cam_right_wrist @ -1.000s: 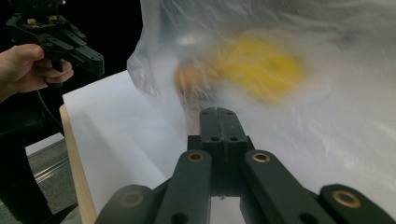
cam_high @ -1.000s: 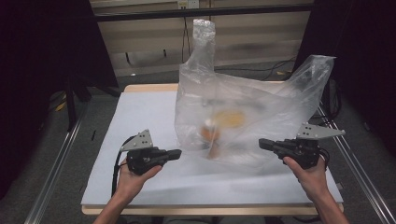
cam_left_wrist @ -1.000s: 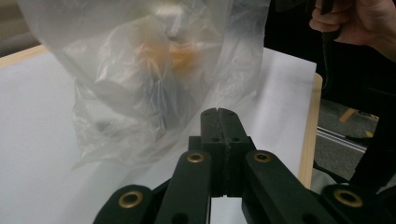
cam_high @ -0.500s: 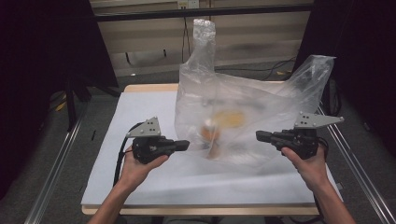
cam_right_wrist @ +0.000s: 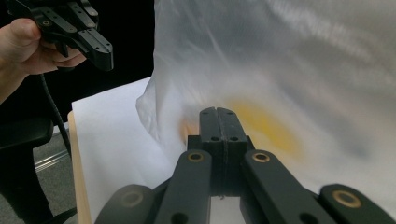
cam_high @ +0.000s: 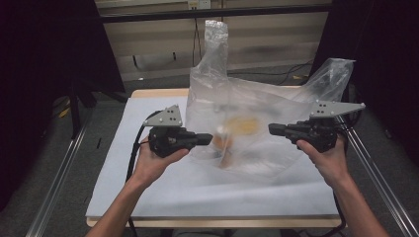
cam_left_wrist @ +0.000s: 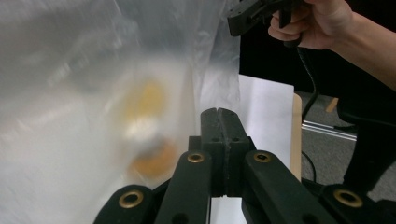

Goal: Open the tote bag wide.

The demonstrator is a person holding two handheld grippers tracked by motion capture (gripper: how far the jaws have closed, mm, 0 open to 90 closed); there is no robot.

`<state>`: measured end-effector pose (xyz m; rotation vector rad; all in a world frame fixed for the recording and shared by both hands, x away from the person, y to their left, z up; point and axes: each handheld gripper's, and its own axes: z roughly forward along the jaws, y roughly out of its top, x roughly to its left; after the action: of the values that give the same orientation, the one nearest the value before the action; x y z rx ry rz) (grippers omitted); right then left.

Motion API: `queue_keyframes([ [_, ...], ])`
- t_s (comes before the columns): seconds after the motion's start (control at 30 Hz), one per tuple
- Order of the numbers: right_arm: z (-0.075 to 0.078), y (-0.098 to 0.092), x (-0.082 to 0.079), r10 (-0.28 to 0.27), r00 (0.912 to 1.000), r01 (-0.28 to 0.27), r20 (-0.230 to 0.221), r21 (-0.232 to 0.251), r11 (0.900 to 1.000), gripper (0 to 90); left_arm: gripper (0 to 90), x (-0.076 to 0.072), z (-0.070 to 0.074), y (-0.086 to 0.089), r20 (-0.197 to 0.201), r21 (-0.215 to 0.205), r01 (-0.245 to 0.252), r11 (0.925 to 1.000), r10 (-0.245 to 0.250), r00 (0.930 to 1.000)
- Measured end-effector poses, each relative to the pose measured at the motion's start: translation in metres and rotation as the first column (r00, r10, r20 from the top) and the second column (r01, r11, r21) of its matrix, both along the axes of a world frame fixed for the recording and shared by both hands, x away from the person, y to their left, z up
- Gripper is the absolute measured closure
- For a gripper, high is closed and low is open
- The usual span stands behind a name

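A large clear plastic bag (cam_high: 257, 106) stands crumpled on the white table top (cam_high: 163, 190), with blurry yellow and orange items (cam_high: 239, 126) inside. My left gripper (cam_high: 210, 138) hovers at the bag's left side, shut and empty, pointing right. My right gripper (cam_high: 271, 129) hovers at the bag's right side, shut and empty, pointing left. In the left gripper view the closed jaws (cam_left_wrist: 218, 112) face the bag (cam_left_wrist: 93, 93); the other gripper (cam_left_wrist: 238, 18) is at top right. In the right gripper view the closed jaws (cam_right_wrist: 217, 112) face the bag (cam_right_wrist: 303, 70); the other gripper (cam_right_wrist: 100, 53) is at upper left.
Metal rails (cam_high: 59, 187) run along both sides of the table. Dark curtains hang at left and right, and a light wall with cables (cam_high: 276, 76) lies behind. A black cable (cam_high: 133, 153) trails from the left gripper.
Both hands have lifted their grippers higher above the table and drawn them in a little toward the bag. The jaws stayed shut and the bag has not moved.
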<state>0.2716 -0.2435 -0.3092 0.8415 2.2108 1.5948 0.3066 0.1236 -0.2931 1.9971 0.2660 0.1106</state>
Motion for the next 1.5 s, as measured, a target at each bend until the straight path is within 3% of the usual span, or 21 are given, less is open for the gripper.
queue_keyframes([
  [0.13, 0.012, 0.003, 0.005, 0.002, 0.9998, -0.002, 0.017, -0.011, 1.0, 90.0, 90.0, 0.004, 0.013, -0.006, 0.03, -0.012, -0.005, 0.9999, 0.005, 0.9995],
  [0.37, 0.032, 0.007, 0.013, -0.002, 0.9989, 0.002, 0.046, -0.011, 1.0, 90.0, 90.0, 0.011, 0.03, -0.015, 0.049, -0.042, -0.013, 0.9991, 0.015, 0.9987],
  [0.53, 0.048, 0.009, 0.021, -0.011, 0.9976, 0.012, 0.068, -0.004, 1.0, 90.0, 90.0, 0.015, 0.046, -0.028, 0.088, -0.053, -0.014, 0.9985, 0.018, 0.9959],
  [0.63, 0.058, 0.011, 0.025, -0.012, 0.9965, 0.012, 0.083, -0.002, 1.0, 90.0, 90.0, 0.018, 0.051, -0.031, 0.078, -0.079, -0.013, 0.9968, 0.019, 0.9968],
  [0.87, 0.079, 0.013, 0.04, -0.053, 0.994, 0.052, 0.095, 0.018, 0.998, 90.0, 90.0, 0.021, 0.065, -0.043, 0.102, -0.091, -0.009, 0.9958, 0.018, 0.9946],
  [1.0, 0.072, 0.019, 0.043, -0.058, 0.9952, 0.057, 0.079, 0.018, 0.998, 90.0, 90.0, 0.022, 0.068, -0.045, 0.107, -0.106, -0.014, 0.9943, 0.025, 0.994],
  [1.1, 0.065, 0.026, 0.038, -0.048, 0.9956, 0.048, 0.081, -0.002, 0.999, 90.0, 90.0, 0.023, 0.069, -0.044, 0.109, -0.125, -0.017, 0.9921, 0.031, 0.9935],
  [1.23, 0.052, 0.035, 0.026, -0.021, 0.9965, 0.02, 0.081, 0.016, 1.0, 90.0, 90.0, 0.02, 0.071, -0.045, 0.109, -0.133, -0.016, 0.991, 0.031, 0.9935],
  [1.5, 0.036, 0.047, 0.026, -0.008, 0.9985, 0.007, 0.055, 0.012, 1.0, 90.0, 90.0, 0.016, 0.081, -0.059, 0.131, -0.147, 0.015, 0.989, 0.004, 0.9913],
])
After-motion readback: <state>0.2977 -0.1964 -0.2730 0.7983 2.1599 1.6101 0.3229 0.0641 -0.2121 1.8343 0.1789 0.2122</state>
